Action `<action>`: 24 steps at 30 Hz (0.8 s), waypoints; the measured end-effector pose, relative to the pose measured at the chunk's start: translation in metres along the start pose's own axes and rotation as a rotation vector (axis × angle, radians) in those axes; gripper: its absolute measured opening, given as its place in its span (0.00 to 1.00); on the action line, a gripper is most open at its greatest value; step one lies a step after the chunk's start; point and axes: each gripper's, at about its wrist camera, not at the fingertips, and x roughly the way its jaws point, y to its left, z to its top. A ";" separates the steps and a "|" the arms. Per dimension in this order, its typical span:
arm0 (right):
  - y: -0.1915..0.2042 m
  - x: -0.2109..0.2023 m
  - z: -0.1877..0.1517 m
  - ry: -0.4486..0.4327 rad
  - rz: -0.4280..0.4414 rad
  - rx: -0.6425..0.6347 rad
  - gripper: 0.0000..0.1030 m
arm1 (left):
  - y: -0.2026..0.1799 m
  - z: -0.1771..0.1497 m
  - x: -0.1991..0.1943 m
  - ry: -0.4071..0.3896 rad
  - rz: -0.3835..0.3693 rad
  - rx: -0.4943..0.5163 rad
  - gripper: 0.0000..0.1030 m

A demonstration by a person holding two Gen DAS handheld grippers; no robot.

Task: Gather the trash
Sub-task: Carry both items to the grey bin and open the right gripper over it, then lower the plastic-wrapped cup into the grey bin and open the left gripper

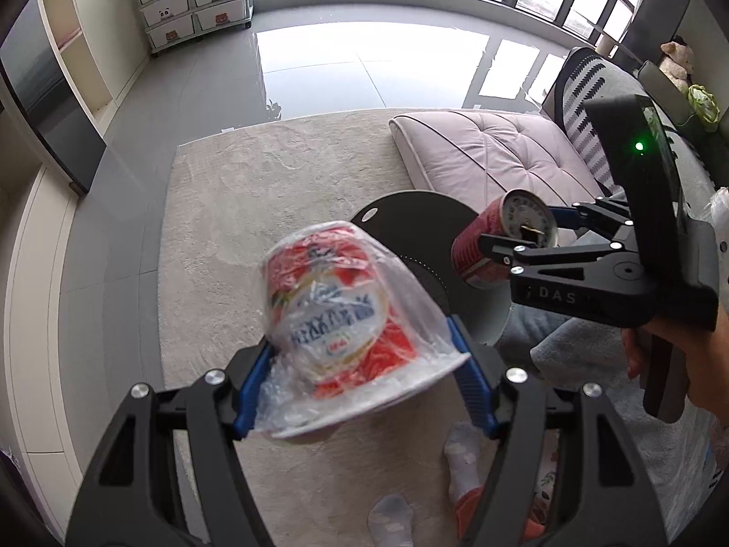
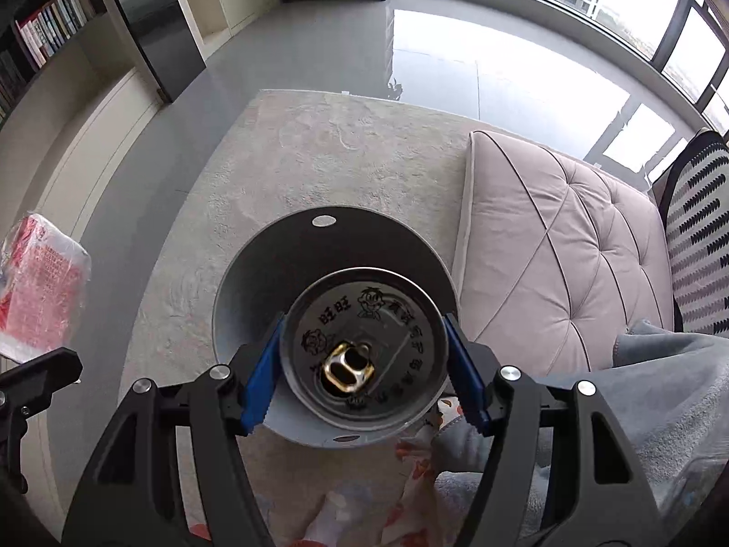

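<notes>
Your right tongs [image 2: 364, 374] pinch the can [image 2: 362, 355] upright directly over the bin [image 2: 237, 291]; your left tongs [image 1: 360, 383] pinch the wrapped noodle cup [image 1: 346, 319] beside the bin, farther off.

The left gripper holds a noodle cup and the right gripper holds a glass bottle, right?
Not quite. The left gripper does hold the noodle cup, but the right gripper holds a red can, not a glass bottle. The right wrist view shows its pull-tab top.
</notes>
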 end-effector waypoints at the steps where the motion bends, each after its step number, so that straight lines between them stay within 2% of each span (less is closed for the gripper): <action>1: -0.002 0.001 0.000 0.000 0.003 -0.001 0.62 | -0.002 0.001 0.003 0.003 0.000 0.004 0.67; 13: -0.015 -0.022 -0.003 -0.015 0.042 -0.010 0.66 | -0.024 0.011 0.024 0.029 -0.009 0.039 0.67; 24: -0.031 -0.037 -0.005 -0.038 0.044 0.022 0.67 | -0.040 0.029 0.069 0.063 -0.008 0.079 0.69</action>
